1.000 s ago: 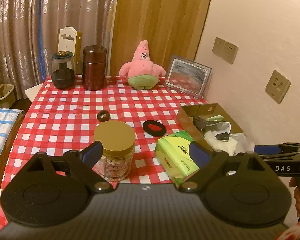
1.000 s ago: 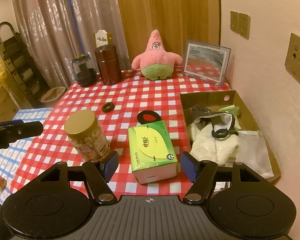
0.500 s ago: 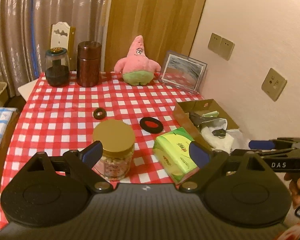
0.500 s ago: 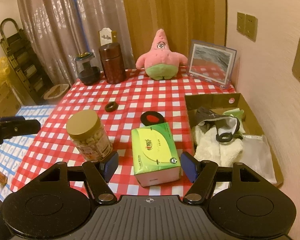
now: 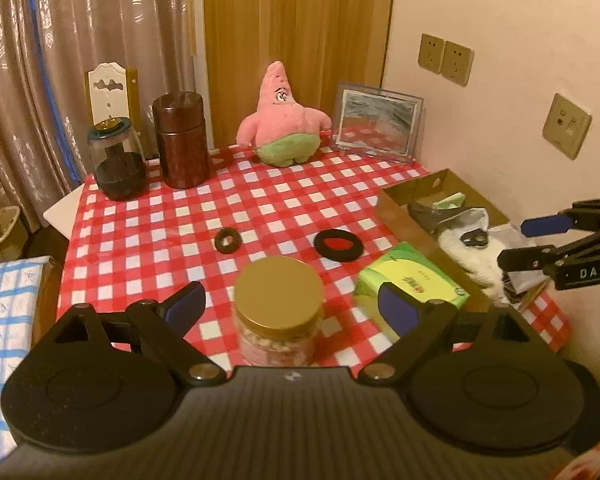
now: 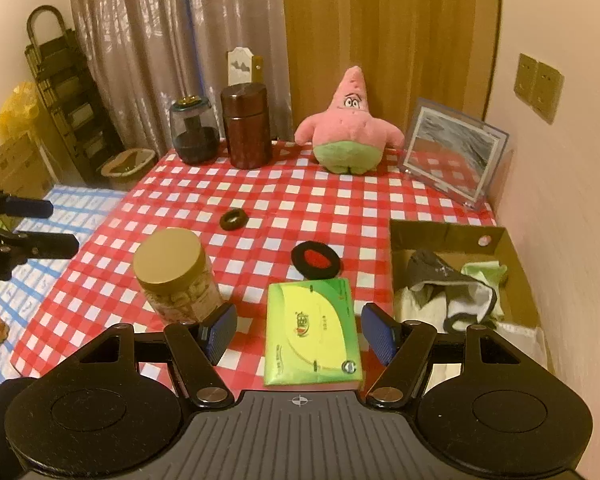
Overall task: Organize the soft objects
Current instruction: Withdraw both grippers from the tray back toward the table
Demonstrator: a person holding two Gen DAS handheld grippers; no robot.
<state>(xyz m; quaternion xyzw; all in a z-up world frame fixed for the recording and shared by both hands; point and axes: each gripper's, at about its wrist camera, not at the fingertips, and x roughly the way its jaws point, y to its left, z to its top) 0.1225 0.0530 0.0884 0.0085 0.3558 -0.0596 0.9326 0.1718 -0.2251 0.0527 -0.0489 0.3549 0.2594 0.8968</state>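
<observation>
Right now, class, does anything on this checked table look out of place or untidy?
Mostly tidy. Two black fabric rings, small and large, lie loose on the red checked cloth, while other soft items sit heaped in the brown cardboard box.

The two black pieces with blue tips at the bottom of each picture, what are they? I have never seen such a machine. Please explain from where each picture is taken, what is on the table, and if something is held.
They are hand-held grippers, one in each of a person's hands; no robot arm is here. A camera on each looks forward along its fingers. One picture comes from the left gripper, the other from the right gripper. Both have their jaws open and hold nothing.

On the red checked table are a gold-lidded jar, a green tissue pack, two black rings, a pink starfish plush, a brown canister, a dark glass jar and a picture frame. A cardboard box at the right edge holds soft cloth items.
</observation>
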